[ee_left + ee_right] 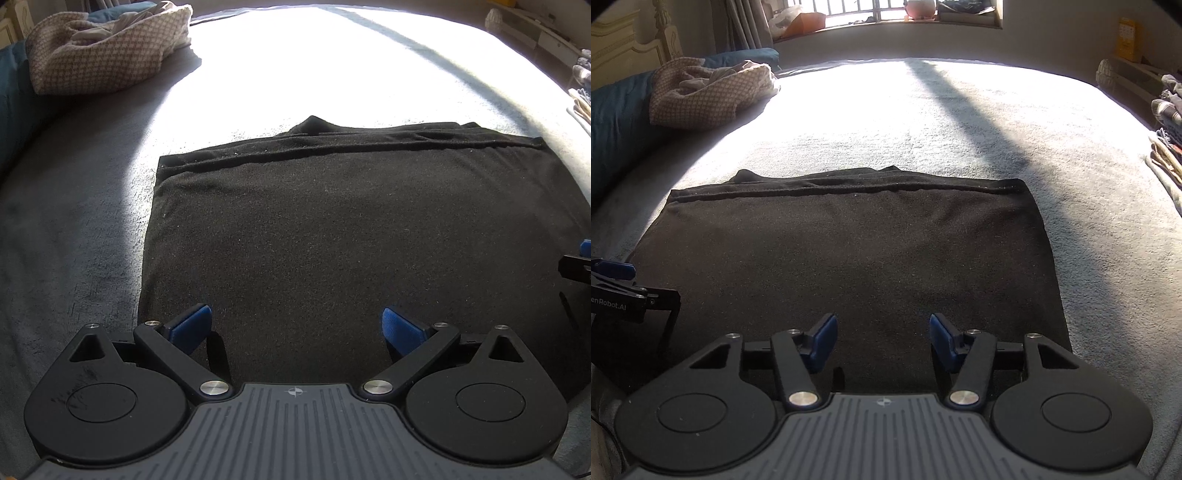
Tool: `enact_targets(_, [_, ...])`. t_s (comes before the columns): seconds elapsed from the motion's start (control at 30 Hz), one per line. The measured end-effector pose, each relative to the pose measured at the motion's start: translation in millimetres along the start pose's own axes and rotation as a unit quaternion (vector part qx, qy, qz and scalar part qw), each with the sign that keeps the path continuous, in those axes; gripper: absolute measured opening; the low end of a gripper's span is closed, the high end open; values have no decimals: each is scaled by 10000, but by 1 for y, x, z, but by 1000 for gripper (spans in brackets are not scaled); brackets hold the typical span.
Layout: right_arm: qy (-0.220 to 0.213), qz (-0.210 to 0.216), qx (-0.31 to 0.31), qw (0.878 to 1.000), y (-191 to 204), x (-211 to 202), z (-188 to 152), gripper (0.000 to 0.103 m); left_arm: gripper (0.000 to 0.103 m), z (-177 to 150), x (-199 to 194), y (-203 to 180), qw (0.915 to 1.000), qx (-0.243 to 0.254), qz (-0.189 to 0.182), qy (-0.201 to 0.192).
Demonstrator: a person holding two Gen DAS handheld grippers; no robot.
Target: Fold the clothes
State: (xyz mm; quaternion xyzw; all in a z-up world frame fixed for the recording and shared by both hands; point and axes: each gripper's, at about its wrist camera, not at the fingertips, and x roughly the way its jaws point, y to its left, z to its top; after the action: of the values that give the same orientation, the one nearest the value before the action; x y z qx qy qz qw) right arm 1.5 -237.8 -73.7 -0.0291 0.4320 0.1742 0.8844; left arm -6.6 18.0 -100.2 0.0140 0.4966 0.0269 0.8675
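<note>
- The pale grey carpet-like bed cover [960, 122] carries everything.
- The black knit garment [332, 229] lies flat as a folded rectangle at the near edge; further folds may remain.
- A crumpled beige patterned cloth [107, 55] sits unfolded, well apart.
- The left tongs [297, 326] and right tongs [883, 341] hover over the garment, spread, holding nothing.

My left gripper [297, 326] hung wide open over the near edge of the folded black garment [332, 236] on the bed [74, 221].
</note>
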Motion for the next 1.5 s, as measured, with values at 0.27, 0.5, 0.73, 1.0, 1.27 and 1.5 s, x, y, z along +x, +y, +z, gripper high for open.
enact_targets(0.27, [-136,-193,111,9997,-6,-4,2,54,100,-8,4,2,10000,13,6,-5])
enact_targets(0.5, [-299,-160,69,9994,-1,-12,4,54,100,-9,-8,25,9993,-323,-69,-178])
enact_targets(0.73, [-462,-126,26,9988,4,-20,5,54,101,-10,-20,49,9971,-658,-145,-352])
enact_targets(1.0, [-296,878,-802,9925,59,-19,6,54,101,-18,-30,111,9876,-1479,325,-407])
enact_targets(1.27, [-214,2067,-2679,9408,162,-17,6,56,101,-32,-34,148,9776,-2023,465,-341])
enact_targets(1.5, [-424,2477,-4284,8679,257,-16,-28,58,101,-38,-36,168,9721,-2285,393,-359])
